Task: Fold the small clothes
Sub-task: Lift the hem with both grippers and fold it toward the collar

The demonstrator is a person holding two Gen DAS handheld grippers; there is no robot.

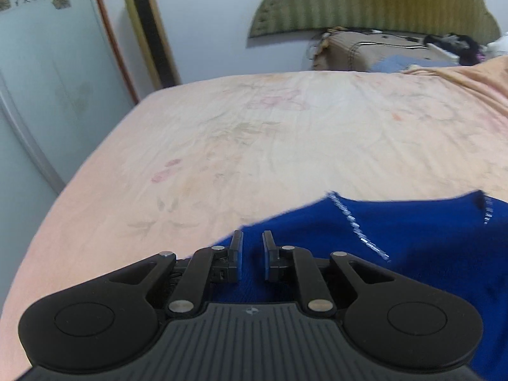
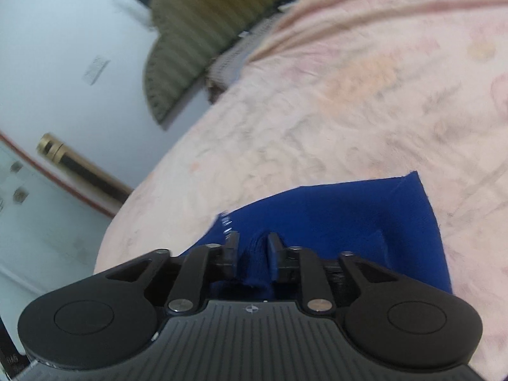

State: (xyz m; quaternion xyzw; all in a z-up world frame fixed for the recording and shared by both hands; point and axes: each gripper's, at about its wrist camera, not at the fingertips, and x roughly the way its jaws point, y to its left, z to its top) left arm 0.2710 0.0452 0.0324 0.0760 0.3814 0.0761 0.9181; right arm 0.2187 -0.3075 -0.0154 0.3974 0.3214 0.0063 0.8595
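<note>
A royal-blue knit garment (image 1: 412, 254) with a sparkly silver trim line (image 1: 355, 225) lies on the pink floral bed sheet (image 1: 254, 127), near the bed's front. My left gripper (image 1: 253, 235) sits at the garment's left edge, its jaws a narrow gap apart with blue fabric filling that gap. In the right wrist view the same garment (image 2: 333, 216) lies flat with a corner folded over. My right gripper (image 2: 253, 236) stands open over the garment's near edge, and a raised ridge of blue cloth sits loosely between its fingers.
The bed sheet (image 2: 349, 111) stretches far ahead. A green padded headboard (image 1: 381, 0) and a beige pillow (image 1: 381, 50) are at the far end, with a bunched peach blanket (image 1: 460, 73) at the right. A gold tower fan (image 1: 149, 28) and a frosted glass door (image 1: 38, 79) stand left of the bed.
</note>
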